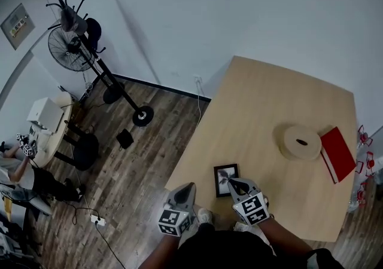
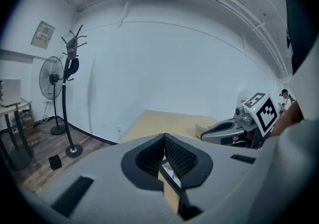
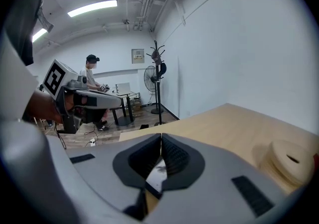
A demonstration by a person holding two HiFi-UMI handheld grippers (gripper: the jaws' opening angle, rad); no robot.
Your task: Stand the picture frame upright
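Black rectangular picture frame lies flat; table smooth wood.

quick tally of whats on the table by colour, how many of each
black: 1, the picture frame
beige: 1, the round disc
red: 1, the book
total: 3
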